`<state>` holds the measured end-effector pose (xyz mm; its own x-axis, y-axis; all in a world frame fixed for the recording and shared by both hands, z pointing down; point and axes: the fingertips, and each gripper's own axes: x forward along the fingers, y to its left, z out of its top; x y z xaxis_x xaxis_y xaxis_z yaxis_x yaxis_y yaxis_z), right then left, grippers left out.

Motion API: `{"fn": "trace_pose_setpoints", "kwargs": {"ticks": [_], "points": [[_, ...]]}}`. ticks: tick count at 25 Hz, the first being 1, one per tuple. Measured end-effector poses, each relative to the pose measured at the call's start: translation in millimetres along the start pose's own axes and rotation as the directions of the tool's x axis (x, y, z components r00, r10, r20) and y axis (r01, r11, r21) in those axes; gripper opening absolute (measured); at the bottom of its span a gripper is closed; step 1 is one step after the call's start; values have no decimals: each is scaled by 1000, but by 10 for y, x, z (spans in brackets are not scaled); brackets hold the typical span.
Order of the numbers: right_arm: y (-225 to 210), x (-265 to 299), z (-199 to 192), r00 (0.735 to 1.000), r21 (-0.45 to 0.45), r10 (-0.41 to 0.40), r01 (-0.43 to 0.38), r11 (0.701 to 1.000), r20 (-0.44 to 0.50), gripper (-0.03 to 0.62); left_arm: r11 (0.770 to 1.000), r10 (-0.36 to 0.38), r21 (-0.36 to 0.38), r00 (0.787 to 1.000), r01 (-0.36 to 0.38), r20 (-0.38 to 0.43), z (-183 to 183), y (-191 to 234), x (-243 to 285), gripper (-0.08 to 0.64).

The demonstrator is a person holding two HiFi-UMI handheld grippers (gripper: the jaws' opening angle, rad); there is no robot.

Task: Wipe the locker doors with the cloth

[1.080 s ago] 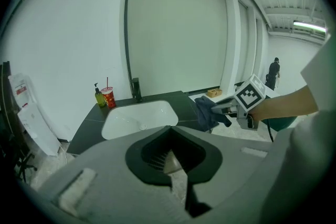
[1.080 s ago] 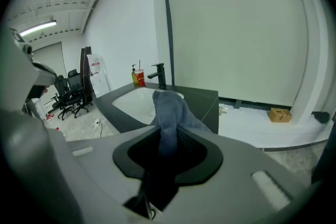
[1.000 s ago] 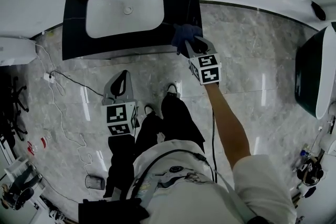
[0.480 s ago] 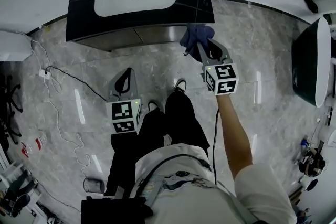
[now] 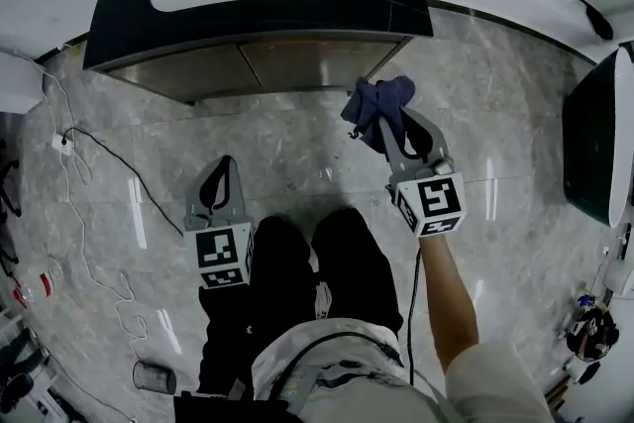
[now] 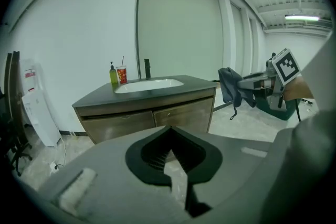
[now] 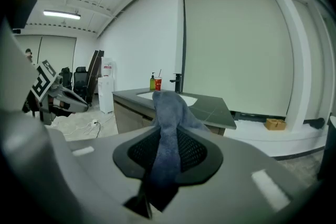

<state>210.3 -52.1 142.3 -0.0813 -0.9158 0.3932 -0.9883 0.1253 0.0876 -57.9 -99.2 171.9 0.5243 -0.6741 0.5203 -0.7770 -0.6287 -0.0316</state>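
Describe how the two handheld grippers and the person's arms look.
Left gripper and right gripper are grey with black-lined teardrop jaws; each carries a white cube of black square markers behind. A black cable runs along the right arm, which wears a short white sleeve. The left arm cannot be made out.

Your right arm (image 5: 443, 297) stretches forward, your right gripper (image 5: 384, 129) tipped slightly down with its jaws clamped on the blue cloth (image 5: 382, 98), while your left gripper (image 5: 225, 160) sits close to your body, jaws together and empty.
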Motion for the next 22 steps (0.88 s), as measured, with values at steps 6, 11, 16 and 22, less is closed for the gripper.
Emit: {"fn": "trace_pose_setpoints", "kwargs": {"ticks": [6, 11, 16, 22], "points": [[-44, 278, -771, 993, -54, 0, 7, 999, 122, 91, 1000, 15, 22, 999, -17, 52, -836, -89, 581, 0], [-113, 620, -1314, 974, -101, -9, 33, 994, 225, 91, 999, 4, 48, 994, -9, 109, -1455, -98, 1139, 0], [-151, 968, -1818, 959, -137, -19, 60, 989, 281, 91, 998, 9, 64, 983, -21, 182, -1931, -40, 1682, 0], [-158, 1208, -2258, 946, -148, -26, 77, 986, 323, 91, 998, 21, 60, 975, -35, 222, -2355, -27, 1988, 0]]}}
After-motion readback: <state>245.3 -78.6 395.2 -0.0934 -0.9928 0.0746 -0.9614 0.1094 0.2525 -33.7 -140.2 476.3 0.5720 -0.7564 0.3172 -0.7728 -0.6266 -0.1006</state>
